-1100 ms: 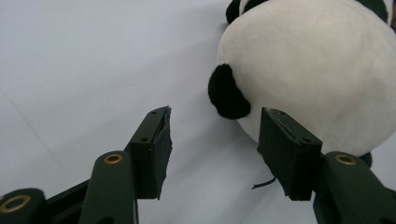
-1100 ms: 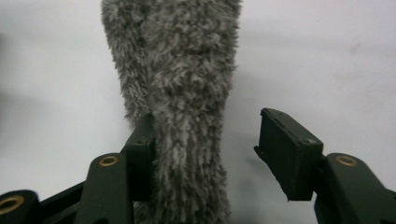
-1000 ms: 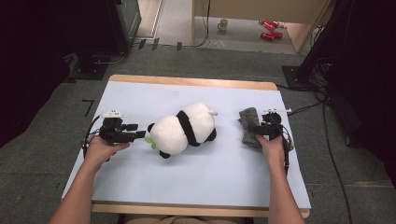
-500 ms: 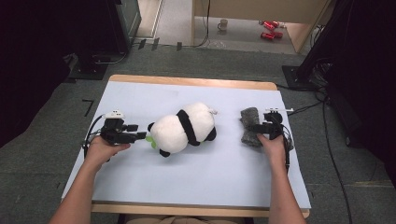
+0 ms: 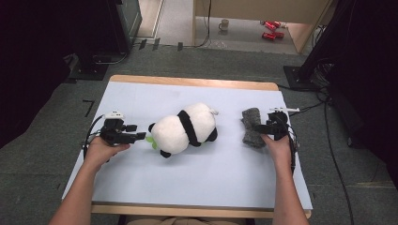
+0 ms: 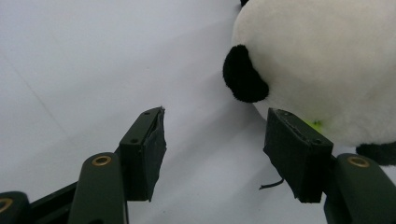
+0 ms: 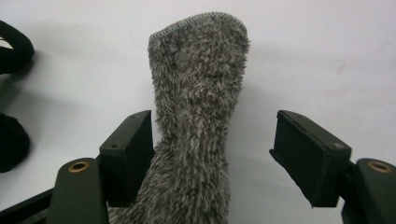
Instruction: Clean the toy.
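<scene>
A black-and-white panda plush [image 5: 185,129] lies on its side in the middle of the pale blue table [image 5: 225,173]. My left gripper [image 5: 138,132] points at its head; its jaws have just been opening. In the left gripper view the left gripper [image 6: 217,121] is open with nothing between the jaws, and the panda [image 6: 327,60] with its black ear sits just past the right jaw. A grey fuzzy sock [image 5: 252,127] lies to the panda's right. My right gripper [image 7: 215,121] has just been opening and is open around the sock [image 7: 198,107]: the left jaw touches it, the right stands apart.
A small green piece [image 6: 315,124] shows under the panda's face. Cables trail from both grippers across the table. Beyond the table's far edge are dark equipment stands, a mug [image 5: 225,24] and red cans [image 5: 270,29] on the floor.
</scene>
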Motion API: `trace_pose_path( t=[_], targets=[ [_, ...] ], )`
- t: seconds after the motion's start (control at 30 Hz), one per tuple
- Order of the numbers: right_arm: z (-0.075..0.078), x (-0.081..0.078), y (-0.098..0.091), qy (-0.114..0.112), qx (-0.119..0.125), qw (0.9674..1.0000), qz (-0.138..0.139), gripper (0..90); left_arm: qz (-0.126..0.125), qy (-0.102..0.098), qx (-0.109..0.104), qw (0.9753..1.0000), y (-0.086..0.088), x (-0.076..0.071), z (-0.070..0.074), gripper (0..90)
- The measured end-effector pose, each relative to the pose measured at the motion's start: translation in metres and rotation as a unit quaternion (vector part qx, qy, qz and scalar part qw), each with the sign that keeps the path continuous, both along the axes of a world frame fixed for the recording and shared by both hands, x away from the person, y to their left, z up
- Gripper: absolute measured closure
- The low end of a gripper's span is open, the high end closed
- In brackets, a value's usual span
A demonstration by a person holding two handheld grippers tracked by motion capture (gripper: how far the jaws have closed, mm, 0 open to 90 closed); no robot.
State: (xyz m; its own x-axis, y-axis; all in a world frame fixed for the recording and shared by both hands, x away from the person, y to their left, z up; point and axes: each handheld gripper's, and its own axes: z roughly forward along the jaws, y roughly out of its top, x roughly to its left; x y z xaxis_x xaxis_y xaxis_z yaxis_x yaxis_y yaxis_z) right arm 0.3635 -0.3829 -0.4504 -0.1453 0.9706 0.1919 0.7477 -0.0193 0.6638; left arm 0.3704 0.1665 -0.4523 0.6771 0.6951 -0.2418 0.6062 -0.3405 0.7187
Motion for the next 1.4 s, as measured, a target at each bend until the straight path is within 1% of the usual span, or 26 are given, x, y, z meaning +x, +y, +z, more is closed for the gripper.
trace_pose_path(
  t=[0.07,0.13,0.2,0.27,0.33,0.43,0.5,0.63,0.7,0.8,0.87,0.9,0.97,1.0,1.03,1.13,1.23,1.3,1.4],
  targets=[
    [0.003,-0.002,-0.001,-0.006,-0.002,1.0,0.0,29.7,-0.001,-0.002,0.01,1.0,0.0,0.0,-0.001,37.7],
    [0.005,-0.004,-0.004,-0.01,-0.002,0.9999,0.0,30.9,-0.001,-0.002,0.014,0.9999,-0.001,0.0,-0.002,37.7],
    [0.007,-0.007,-0.007,-0.013,-0.002,0.9999,-0.003,32.6,-0.009,-0.015,0.016,0.9997,0.0,-0.001,-0.003,40.0],
    [0.008,-0.008,-0.01,-0.016,-0.002,0.9999,-0.003,34.8,-0.011,-0.028,0.019,0.9993,0.001,-0.001,-0.003,40.7],
    [0.009,-0.01,-0.015,-0.021,-0.004,0.9998,-0.004,37.4,-0.007,-0.029,0.023,0.9993,0.002,-0.001,-0.004,41.0],
    [0.013,-0.015,-0.023,-0.031,-0.003,0.9995,-0.012,38.9,0.001,-0.021,0.028,0.9994,0.006,0.001,-0.007,41.1],
    [0.014,-0.017,-0.028,-0.036,0.0,0.9992,-0.018,40.8,0.006,-0.021,0.032,0.9993,0.008,0.002,-0.008,41.3],
    [0.013,-0.021,-0.038,-0.038,-0.004,0.9988,-0.031,44.3,0.017,-0.023,0.034,0.999,0.015,0.004,-0.01,41.2],
    [0.011,-0.022,-0.042,-0.036,-0.008,0.9986,-0.038,46.5,0.021,-0.025,0.04,0.9987,0.02,0.005,-0.012,40.8],
    [0.003,-0.023,-0.045,-0.03,-0.015,0.9987,-0.039,47.6,0.029,-0.024,0.049,0.9981,0.026,0.007,-0.015,39.9],
    [-0.002,-0.023,-0.047,-0.028,-0.021,0.9986,-0.039,47.4,0.033,-0.021,0.051,0.998,0.028,0.008,-0.017,38.9],
    [-0.004,-0.023,-0.048,-0.028,-0.021,0.9986,-0.038,47.3,0.036,-0.022,0.053,0.9977,0.029,0.008,-0.018,38.7],
    [-0.009,-0.022,-0.05,-0.021,-0.019,0.9988,-0.039,45.7,0.04,-0.024,0.06,0.9971,0.032,0.009,-0.021,38.2],
    [-0.012,-0.023,-0.051,-0.016,-0.019,0.9989,-0.041,45.5,0.041,-0.023,0.063,0.9969,0.033,0.009,-0.023,38.1],
    [-0.014,-0.022,-0.052,-0.016,-0.023,0.9988,-0.04,45.4,0.043,-0.021,0.064,0.9968,0.034,0.009,-0.024,37.9],
    [-0.021,-0.023,-0.056,-0.009,-0.024,0.9985,-0.048,45.5,0.05,-0.016,0.068,0.9963,0.039,0.01,-0.028,37.9],
    [-0.026,-0.023,-0.057,-0.005,-0.025,0.9984,-0.05,45.5,0.056,-0.019,0.074,0.9955,0.041,0.011,-0.03,37.9],
    [-0.03,-0.022,-0.056,-0.002,-0.03,0.9983,-0.049,45.5,0.056,-0.021,0.076,0.9953,0.041,0.011,-0.032,38.0],
    [-0.036,-0.022,-0.054,0.003,-0.047,0.9978,-0.046,45.5,0.052,-0.027,0.079,0.9952,0.041,0.011,-0.034,37.9]
  ],
)
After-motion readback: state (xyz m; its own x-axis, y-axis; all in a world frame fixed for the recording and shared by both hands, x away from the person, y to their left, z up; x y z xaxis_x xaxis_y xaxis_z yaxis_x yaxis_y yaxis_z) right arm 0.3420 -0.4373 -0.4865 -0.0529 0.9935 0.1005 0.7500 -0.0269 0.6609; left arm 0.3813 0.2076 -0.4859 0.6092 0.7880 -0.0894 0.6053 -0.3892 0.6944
